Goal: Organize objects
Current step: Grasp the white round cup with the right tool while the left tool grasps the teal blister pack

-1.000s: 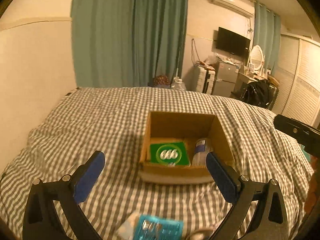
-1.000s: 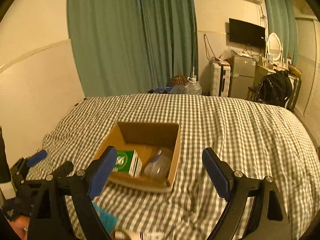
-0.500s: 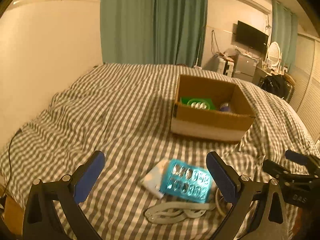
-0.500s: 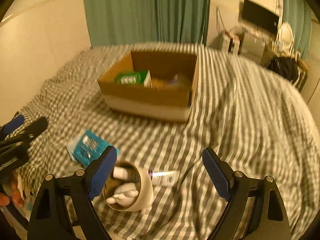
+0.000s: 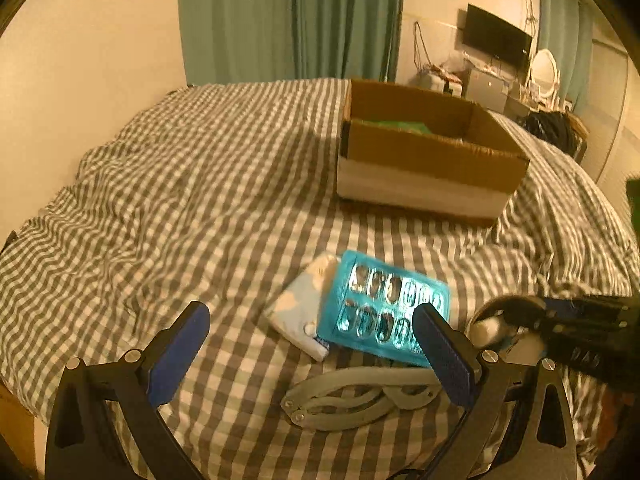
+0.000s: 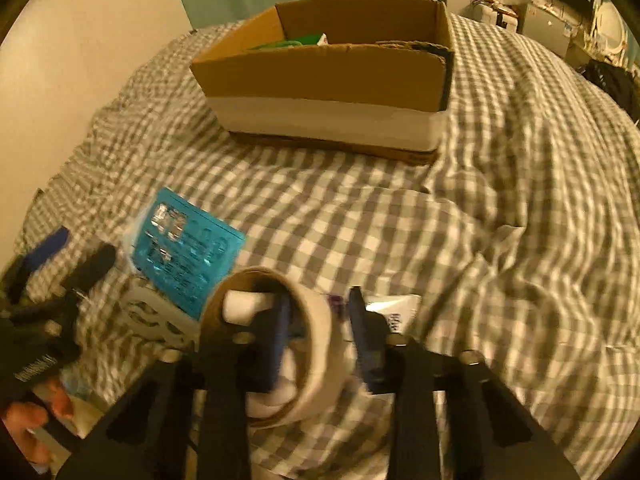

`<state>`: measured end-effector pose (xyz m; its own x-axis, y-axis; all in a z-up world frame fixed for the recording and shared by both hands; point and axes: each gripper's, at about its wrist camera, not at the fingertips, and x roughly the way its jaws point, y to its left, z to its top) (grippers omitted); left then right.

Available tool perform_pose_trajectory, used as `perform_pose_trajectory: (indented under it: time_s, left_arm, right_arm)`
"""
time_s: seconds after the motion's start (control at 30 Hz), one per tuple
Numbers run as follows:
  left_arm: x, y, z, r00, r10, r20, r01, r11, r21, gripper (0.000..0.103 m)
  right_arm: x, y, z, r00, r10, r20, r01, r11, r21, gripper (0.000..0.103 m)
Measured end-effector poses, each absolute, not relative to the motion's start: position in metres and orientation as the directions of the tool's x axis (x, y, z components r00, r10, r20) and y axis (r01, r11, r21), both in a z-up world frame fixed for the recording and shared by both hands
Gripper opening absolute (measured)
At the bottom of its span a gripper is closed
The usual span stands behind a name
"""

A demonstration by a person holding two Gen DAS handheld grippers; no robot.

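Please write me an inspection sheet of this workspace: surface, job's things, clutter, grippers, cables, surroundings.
Surface: checked bedcover, wrinkled.
Job's things: cardboard box open, something green inside; blue blister pack partly over a white packet; grey hand grip tool; paper cup; small tube beside the cup.
Clutter: nothing seen.
Grippers: left gripper open, empty; right gripper closed on the cup's wall, one finger inside.
Cables: wires on far wall.
Surroundings: green curtains, television, black bag.
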<state>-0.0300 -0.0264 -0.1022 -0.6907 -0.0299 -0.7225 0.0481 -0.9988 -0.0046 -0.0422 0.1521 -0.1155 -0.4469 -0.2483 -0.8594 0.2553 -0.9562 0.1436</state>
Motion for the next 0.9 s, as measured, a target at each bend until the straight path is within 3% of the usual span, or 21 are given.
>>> perform_pose_trajectory:
  time_s: [0.5,0.9]
  left_arm:
    - [-0.049,0.011,-0.128,-0.632,0.062,-0.772,-0.08,-0.997,-0.015,0.103]
    - [-0.075,0.038,-0.149,-0.62,0.018,-0.784,-0.136,-0.987,0.085,0.103]
  right_arm:
    - [-0.042,0.191,-0.054,-0.682,-0.215,-0.699,0.148,-0.977,0.156,0.018]
    - [-0.053,0.214,-0.051,-0.706,-0.206,-0.677,0.098,-0.976,0.195,0.017]
